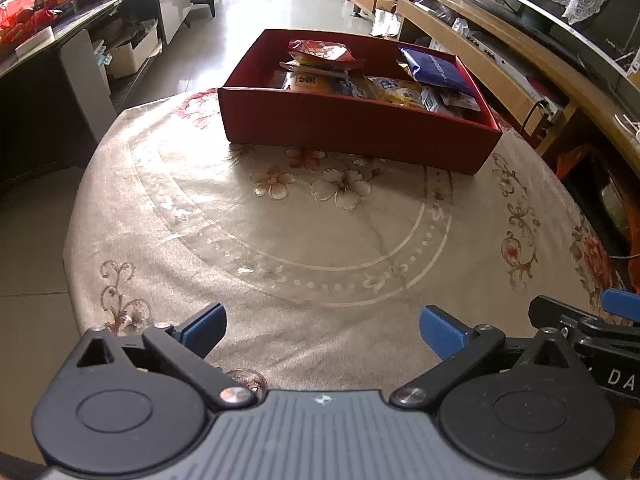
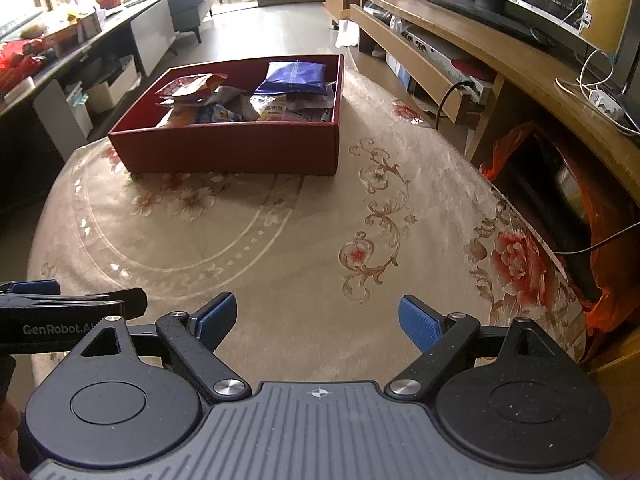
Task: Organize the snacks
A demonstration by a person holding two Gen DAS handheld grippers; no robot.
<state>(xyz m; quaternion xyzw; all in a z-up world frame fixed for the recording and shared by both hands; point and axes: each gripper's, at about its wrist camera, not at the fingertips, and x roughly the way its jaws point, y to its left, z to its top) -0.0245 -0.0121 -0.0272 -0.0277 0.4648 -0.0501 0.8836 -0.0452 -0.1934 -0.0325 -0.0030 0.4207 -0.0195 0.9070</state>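
Red box (image 1: 352,128) on table (image 1: 280,240), filled with snack packets (image 1: 384,88). Left claw (image 1: 322,332) and right claw (image 2: 318,320) near side of box, well apart from it, both released, empty.

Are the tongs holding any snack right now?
No. The left tongs and right tongs are both open and empty. The snacks sit in the red box.

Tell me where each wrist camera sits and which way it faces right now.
Left wrist: behind the left tongs, open and empty, looking down across the floral tablecloth at the red box; the right tongs' tip shows at the right edge.
Right wrist: behind the right tongs, open and empty, facing the same box; the left tongs show at the left edge.
Shared: box, snack packets, cloth, TV stand.
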